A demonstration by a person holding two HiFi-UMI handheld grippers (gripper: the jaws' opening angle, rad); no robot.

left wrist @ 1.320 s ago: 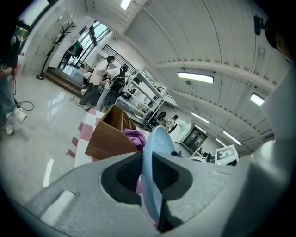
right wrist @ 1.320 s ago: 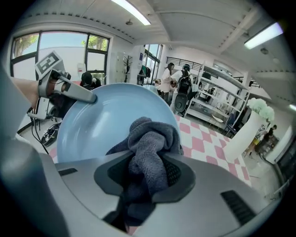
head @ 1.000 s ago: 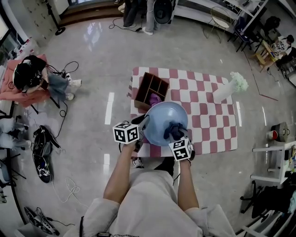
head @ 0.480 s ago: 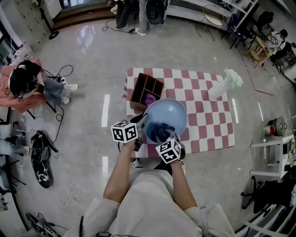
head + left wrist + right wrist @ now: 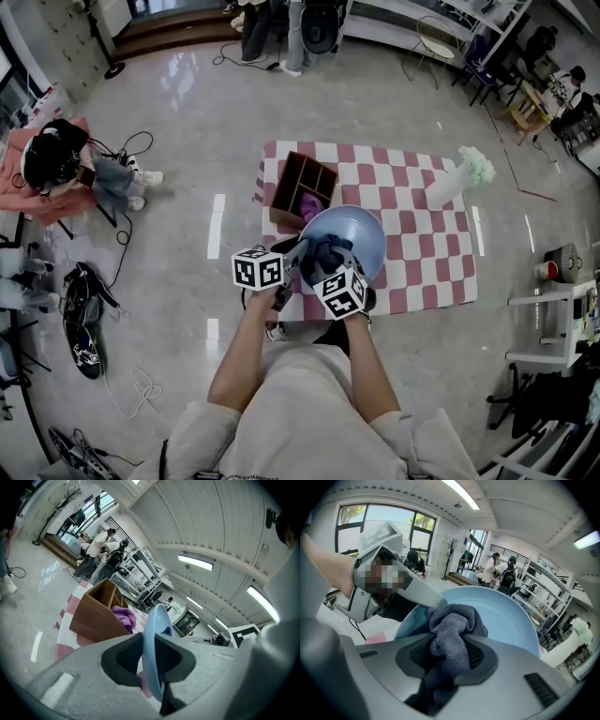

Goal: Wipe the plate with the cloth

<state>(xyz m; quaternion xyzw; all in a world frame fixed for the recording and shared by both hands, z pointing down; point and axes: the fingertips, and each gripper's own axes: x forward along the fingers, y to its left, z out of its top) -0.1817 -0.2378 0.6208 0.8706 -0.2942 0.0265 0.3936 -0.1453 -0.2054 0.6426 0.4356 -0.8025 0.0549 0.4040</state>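
Note:
A light blue plate (image 5: 359, 241) is held tilted above the near edge of the checked table. My left gripper (image 5: 292, 260) is shut on the plate's left rim (image 5: 152, 634). My right gripper (image 5: 325, 267) is shut on a dark grey cloth (image 5: 324, 253), which is pressed against the left part of the plate's inner face. In the right gripper view the cloth (image 5: 450, 639) bulges between the jaws onto the plate (image 5: 506, 620), close to the left gripper (image 5: 401, 585).
A table with a pink-and-white checked cover (image 5: 422, 244) lies below the plate. A wooden divided box (image 5: 300, 183) with a purple cloth (image 5: 123, 617) in it stands at its far left. A white vase with pale flowers (image 5: 455, 183) stands far right. Chairs, bags and cables (image 5: 84, 300) are scattered on the floor.
My right gripper has slid the cloth leftward across the plate, from the middle right towards the left rim. The left gripper has kept its hold.

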